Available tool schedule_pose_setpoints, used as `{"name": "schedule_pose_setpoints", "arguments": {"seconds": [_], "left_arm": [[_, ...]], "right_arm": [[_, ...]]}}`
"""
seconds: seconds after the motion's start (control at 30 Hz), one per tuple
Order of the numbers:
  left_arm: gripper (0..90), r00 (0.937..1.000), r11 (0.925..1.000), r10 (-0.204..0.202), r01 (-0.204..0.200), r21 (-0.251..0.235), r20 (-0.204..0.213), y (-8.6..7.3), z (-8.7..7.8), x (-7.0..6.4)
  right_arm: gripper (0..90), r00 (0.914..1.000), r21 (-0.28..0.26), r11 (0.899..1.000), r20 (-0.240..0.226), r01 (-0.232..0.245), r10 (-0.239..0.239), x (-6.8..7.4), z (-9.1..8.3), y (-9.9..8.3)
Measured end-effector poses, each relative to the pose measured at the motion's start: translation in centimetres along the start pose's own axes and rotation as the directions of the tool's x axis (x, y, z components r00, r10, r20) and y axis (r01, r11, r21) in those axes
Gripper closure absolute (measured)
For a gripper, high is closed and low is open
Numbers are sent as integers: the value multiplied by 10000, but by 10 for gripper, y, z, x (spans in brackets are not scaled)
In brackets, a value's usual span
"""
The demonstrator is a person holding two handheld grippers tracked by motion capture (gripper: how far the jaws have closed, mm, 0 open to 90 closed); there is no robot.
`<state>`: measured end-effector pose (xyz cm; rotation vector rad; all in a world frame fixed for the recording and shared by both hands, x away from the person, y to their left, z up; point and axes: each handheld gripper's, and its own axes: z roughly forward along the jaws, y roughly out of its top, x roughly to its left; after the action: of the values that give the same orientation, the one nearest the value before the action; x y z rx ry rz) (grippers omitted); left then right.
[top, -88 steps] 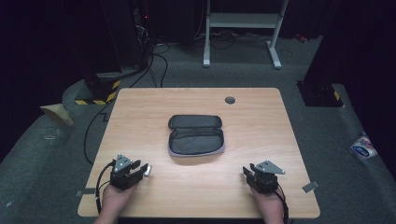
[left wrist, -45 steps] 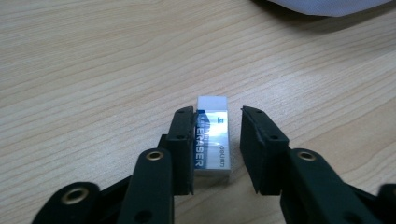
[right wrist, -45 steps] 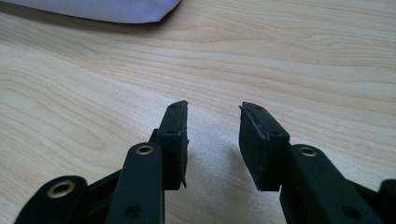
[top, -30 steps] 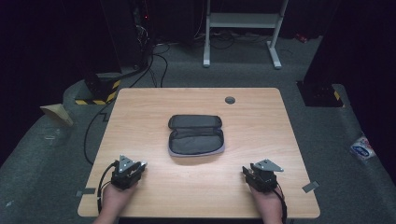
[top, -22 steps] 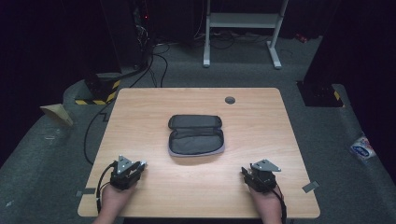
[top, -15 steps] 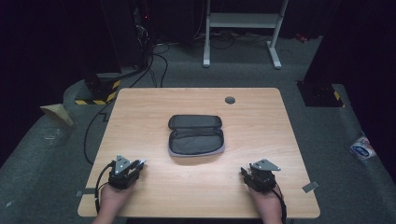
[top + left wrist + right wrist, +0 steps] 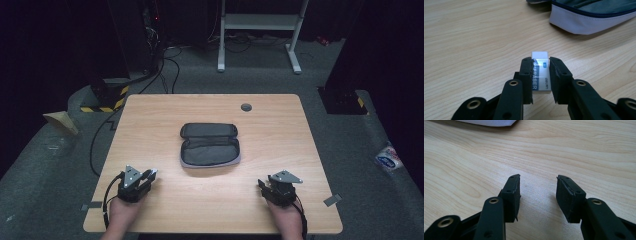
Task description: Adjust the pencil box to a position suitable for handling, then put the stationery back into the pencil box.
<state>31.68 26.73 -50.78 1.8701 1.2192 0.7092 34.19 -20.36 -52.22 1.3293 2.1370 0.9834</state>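
Note:
A white eraser (image 7: 541, 72) with a blue printed sleeve is pinched between the jaws of my left gripper (image 7: 540, 61), just above the wooden table. From above, that left gripper (image 7: 145, 176) sits near the table's front left, with the eraser (image 7: 152, 172) as a pale spot at its tip. An open grey pencil case (image 7: 210, 146) lies at the table's centre, and its pale edge (image 7: 589, 21) shows ahead and to the right of the left jaws. My right gripper (image 7: 537, 181) stands open over bare wood, at the front right (image 7: 262, 184).
The wooden table (image 7: 150, 120) has a small round grommet (image 7: 246, 106) near its far edge. Cables trail from both grippers over the front edge. Beyond the table are grey carpet, a white desk frame (image 7: 260, 30) and black cables.
The left gripper has shifted and turned slightly at the front left, keeping the eraser at its tip. The right gripper has hardly moved.

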Motion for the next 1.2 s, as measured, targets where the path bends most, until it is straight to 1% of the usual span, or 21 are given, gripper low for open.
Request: {"name": "schedule_pose_setpoints", "arguments": {"seconds": [0.17,0.3,0.37,0.53,0.7,0.83,1.0,1.1,1.13,1.2], "left_arm": [[729,10000,9999,-28,28,-130,43,3,-1,-1],[728,9999,9997,67,-65,-246,84,8,-1,-5],[729,9998,9997,168,-167,-200,43,10,0,-7],[729,9999,9999,-70,72,-127,152,15,5,-8],[729,9998,9999,55,-52,-141,188,21,7,-14],[729,9997,9995,-78,85,-309,232,28,8,-18],[729,9997,9992,-53,63,-395,256,39,8,-22],[729,9992,9986,-149,168,-494,380,47,7,-25],[729,9992,9986,-149,168,-494,380,47,7,-25],[729,9994,9984,-69,88,-554,346,52,8,-30]], "right_arm": [[535,10000,-14,10000,-1,37,-37,1,0,0],[529,10000,-12,10000,-42,75,-75,0,0,0],[523,10000,-13,10000,-70,62,-62,0,0,0],[511,10000,25,10000,-64,-67,67,0,0,0],[503,9999,-21,10000,-137,-44,44,-1,0,0],[500,9998,-33,10000,-198,-25,24,-1,-1,0],[500,9994,-7,9999,-307,128,-128,-1,0,0],[500,9993,54,9998,-337,176,-174,0,1,0],[499,9991,64,9997,-339,243,-240,1,1,1],[495,9990,70,9996,-353,277,-274,1,1,1]]}}
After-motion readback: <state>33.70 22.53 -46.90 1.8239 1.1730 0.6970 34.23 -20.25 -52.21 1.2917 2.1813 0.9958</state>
